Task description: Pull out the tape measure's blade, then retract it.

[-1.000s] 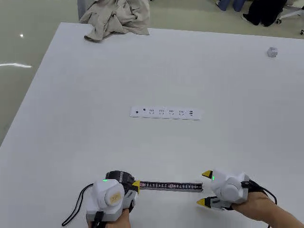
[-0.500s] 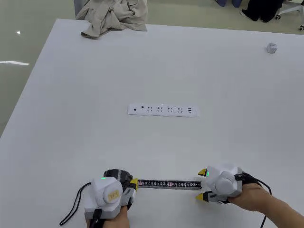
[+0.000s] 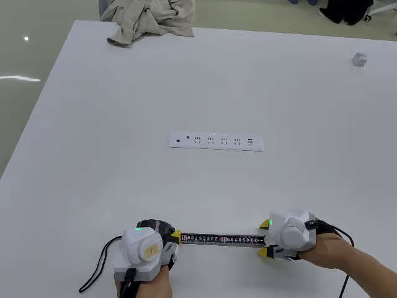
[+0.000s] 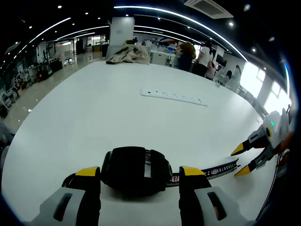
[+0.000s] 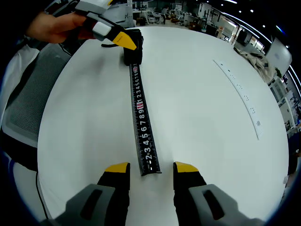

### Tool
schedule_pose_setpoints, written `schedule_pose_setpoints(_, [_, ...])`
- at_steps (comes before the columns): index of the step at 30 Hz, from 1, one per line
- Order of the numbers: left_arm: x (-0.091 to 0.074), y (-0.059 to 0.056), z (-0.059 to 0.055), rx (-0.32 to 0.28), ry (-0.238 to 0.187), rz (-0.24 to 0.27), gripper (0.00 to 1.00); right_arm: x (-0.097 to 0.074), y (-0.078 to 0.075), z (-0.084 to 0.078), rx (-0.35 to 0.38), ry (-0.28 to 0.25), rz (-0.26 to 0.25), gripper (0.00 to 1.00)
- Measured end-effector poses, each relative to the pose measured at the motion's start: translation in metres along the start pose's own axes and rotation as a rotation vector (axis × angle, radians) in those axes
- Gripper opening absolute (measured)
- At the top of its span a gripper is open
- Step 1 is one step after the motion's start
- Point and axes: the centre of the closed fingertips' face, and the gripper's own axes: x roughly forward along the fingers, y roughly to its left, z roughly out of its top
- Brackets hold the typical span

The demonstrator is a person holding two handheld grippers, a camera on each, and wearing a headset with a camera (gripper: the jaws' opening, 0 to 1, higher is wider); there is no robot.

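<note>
Left gripper view: the left gripper (image 4: pixel 140 172) has its jaws clamped on either side of the black tape measure (image 4: pixel 136 165), whose case sits flat on the white bench (image 4: pixel 94 94), close to the near edge. Out of the case runs the blade (image 5: pixel 141 127), lying flat on the bench, numbers up, towards the right gripper (image 5: pixel 151 168). In the right gripper view those jaws stand spread, and the blade's end lies between the yellow tips with a gap on each side, touching neither. In the head view the blade stretches between the two grippers, parallel to the near edge. Further out, a white power strip (image 3: pixel 216 142) lies mid-bench, and a crumpled beige cloth (image 3: pixel 149 18) sits at the far left corner.
</note>
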Motion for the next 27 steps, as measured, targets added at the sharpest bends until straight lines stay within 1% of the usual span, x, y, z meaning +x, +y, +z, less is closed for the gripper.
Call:
schedule_pose_setpoints(7, [0.0034, 0.0022, -0.0004, -0.003, 0.002, 0.004, 0.64, 0.0018, 0.0004, -0.0029, -0.005, 0.008, 0.017, 0.31])
schedule_pose_setpoints(12, [0.0056, 0.0032, -0.0014, -0.008, 0.004, 0.006, 0.63, 0.0022, 0.0012, -0.0015, -0.007, 0.011, 0.031, 0.3])
schedule_pose_setpoints(14, [0.0057, 0.0034, -0.0019, -0.007, 0.005, 0.007, 0.63, 0.0032, 0.0008, -0.0016, -0.009, 0.012, 0.035, 0.29])
schedule_pose_setpoints(16, [0.0053, 0.0049, -0.001, -0.019, -0.004, 0.012, 0.61, 0.003, 0.0007, -0.0011, -0.007, 0.013, 0.039, 0.28])
schedule_pose_setpoints(19, [0.0055, 0.0045, -0.0017, -0.008, -0.001, 0.011, 0.61, 0.0024, 0.0004, -0.0006, -0.001, 0.012, 0.04, 0.27])
schedule_pose_setpoints(20, [0.0057, 0.0048, -0.0016, -0.015, -0.003, 0.011, 0.61, 0.0031, -0.0003, -0.0011, -0.001, 0.013, 0.04, 0.27])
schedule_pose_setpoints(27, [0.0041, 0.0046, -0.0021, -0.016, -0.005, 0.013, 0.61, 0.0021, 0.0019, -0.0001, -0.02, 0.019, 0.048, 0.22])
